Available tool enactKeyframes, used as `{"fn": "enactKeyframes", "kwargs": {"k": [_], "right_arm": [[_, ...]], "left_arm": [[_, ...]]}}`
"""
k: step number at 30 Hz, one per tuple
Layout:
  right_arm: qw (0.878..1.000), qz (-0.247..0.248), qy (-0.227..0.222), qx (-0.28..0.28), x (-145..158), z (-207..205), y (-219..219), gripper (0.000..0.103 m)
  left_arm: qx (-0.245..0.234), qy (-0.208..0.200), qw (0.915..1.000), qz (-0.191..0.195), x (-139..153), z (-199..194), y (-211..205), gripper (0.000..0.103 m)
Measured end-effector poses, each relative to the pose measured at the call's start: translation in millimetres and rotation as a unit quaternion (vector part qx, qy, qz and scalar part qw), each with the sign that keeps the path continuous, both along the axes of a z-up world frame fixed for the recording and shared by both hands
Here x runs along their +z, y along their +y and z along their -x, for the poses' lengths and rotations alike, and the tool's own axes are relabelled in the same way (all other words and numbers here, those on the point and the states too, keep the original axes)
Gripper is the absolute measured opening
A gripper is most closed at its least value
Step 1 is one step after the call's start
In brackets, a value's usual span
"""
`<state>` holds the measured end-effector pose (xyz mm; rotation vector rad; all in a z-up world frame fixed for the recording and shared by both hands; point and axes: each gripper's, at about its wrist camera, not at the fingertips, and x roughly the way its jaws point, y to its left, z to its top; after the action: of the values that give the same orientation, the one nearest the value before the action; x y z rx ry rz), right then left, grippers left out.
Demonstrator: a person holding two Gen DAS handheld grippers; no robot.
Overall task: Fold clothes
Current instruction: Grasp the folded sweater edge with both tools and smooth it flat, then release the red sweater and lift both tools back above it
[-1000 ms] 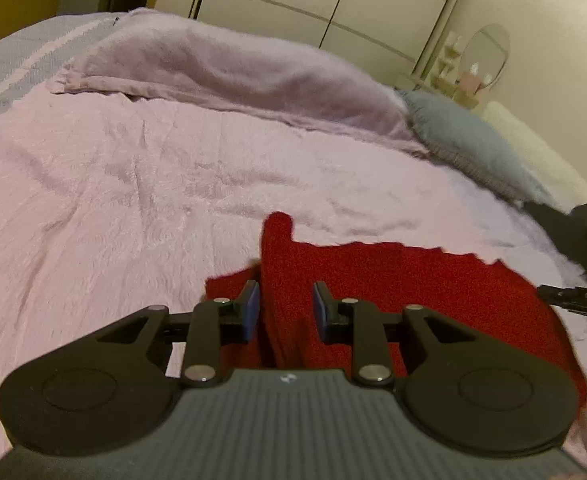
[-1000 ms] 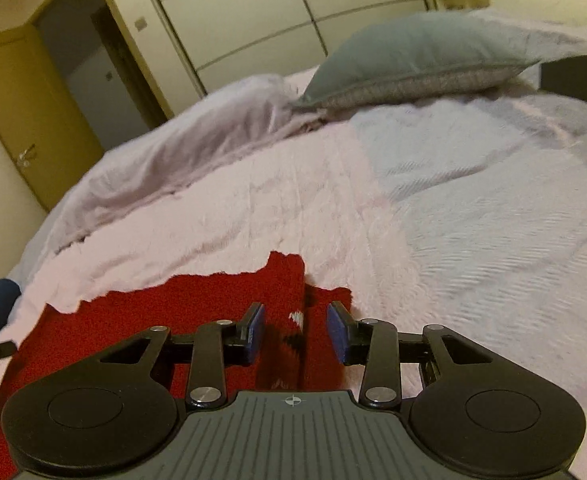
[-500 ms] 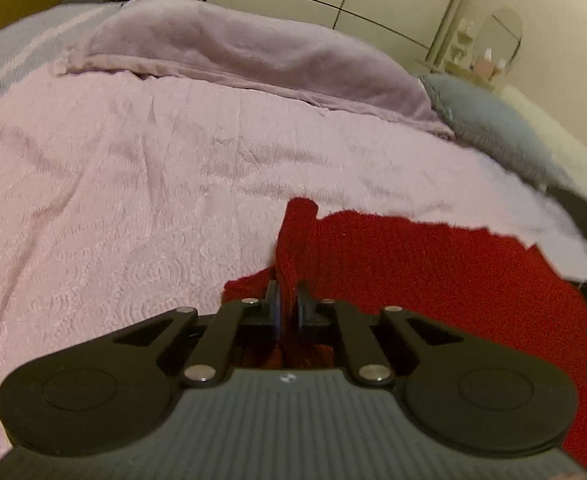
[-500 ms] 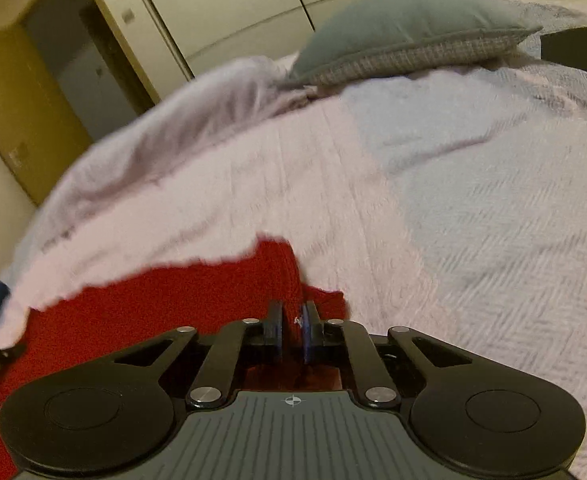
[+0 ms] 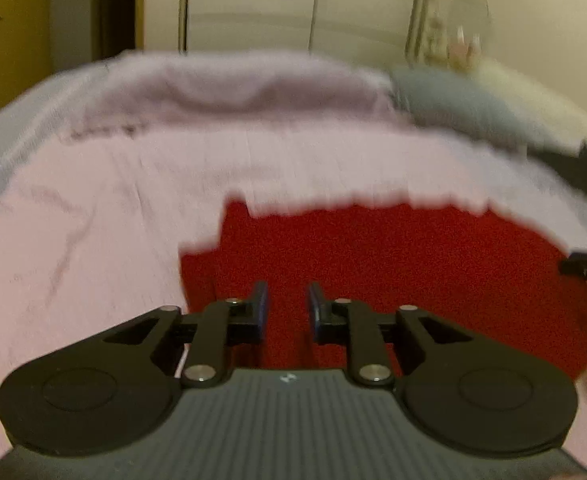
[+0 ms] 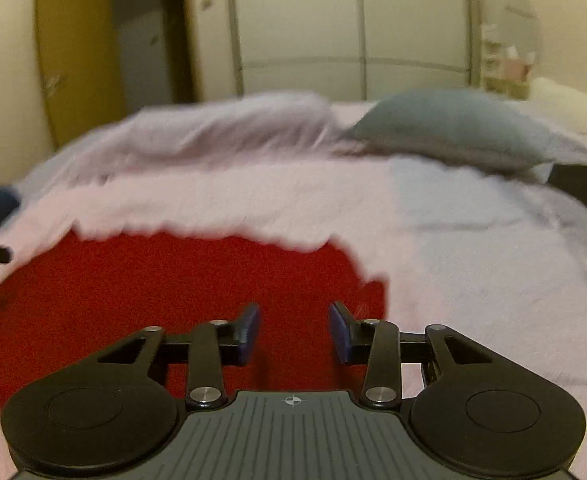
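A pink bedspread (image 5: pixel 113 208) covers the bed; on it a red garment (image 5: pixel 393 264) lies spread flat, well short of the grey pillow (image 6: pixel 453 128) at the far side; the left gripper (image 5: pixel 284 306) hangs over the garment's left end, fingers parted with nothing between them; the right gripper (image 6: pixel 294 332) sits over its right end, spread wider, likewise empty.

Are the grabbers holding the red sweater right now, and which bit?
No, nothing is held. The left gripper and right gripper are both open, with the red sweater lying flat on the bed beneath them.
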<state>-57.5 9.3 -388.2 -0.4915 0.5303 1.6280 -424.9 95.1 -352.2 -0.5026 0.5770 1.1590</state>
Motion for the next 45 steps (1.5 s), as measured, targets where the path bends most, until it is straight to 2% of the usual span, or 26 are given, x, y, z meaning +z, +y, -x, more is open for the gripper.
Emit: {"fn": "enactKeyframes", "kwargs": {"k": [1,3,6,9,12,14,16,19,24,27,32,45], "right_arm": [[1.000,0.010,-0.004,0.005,-7.2,2.5,-3.6,0.040],[1.000,0.018,0.008,-0.011,-10.4,-6.3,-12.1,0.040],[0.999,0.020,0.006,-0.037,0.7,-10.0,-34.8,0.040],[1.000,-0.005,0.007,-0.013,11.5,7.0,-66.9,0.040],[1.000,-0.006,0.012,0.012,9.1,27.5,-83.5,0.040],[0.999,0.036,0.006,0.004,-7.1,35.2,-77.4,0.040],[0.997,0.069,0.016,-0.020,-14.6,36.5,-77.9,0.040],[0.997,0.059,0.027,-0.031,1.8,43.0,-101.8,0.040],[0.995,0.077,0.050,-0.032,9.3,57.1,-131.7,0.041],[0.993,0.100,0.058,-0.032,3.5,64.9,-143.3,0.041],[0.995,0.089,0.040,-0.025,12.0,77.2,-162.3,0.041],[0.995,0.082,0.053,-0.008,23.7,94.9,-202.3,0.041]], "left_arm": [[0.006,0.006,0.9999,0.009,-8.9,0.8,-0.6,0.019],[0.022,-0.008,0.9996,0.016,-15.3,10.8,-7.5,0.018],[0.043,-0.023,0.9987,0.009,0.5,16.8,-34.5,0.017],[0.045,-0.001,0.9988,-0.016,14.5,10.5,-68.3,0.017],[0.047,0.005,0.9989,0.004,11.9,-0.6,-87.2,0.024],[0.064,0.026,0.9972,0.029,-0.6,-6.1,-91.1,0.025],[0.084,0.026,0.9955,0.034,0.6,-6.0,-101.3,0.024],[0.098,0.032,0.9943,0.025,15.6,-9.6,-121.6,0.028],[0.098,0.042,0.9940,0.024,24.6,-22.8,-156.4,0.033],[0.091,0.040,0.9942,0.043,20.5,-31.1,-173.5,0.033],[0.085,0.042,0.9943,0.048,22.1,-39.6,-200.0,0.036],[0.096,0.061,0.9933,0.022,39.3,-37.4,-240.7,0.041]]}}
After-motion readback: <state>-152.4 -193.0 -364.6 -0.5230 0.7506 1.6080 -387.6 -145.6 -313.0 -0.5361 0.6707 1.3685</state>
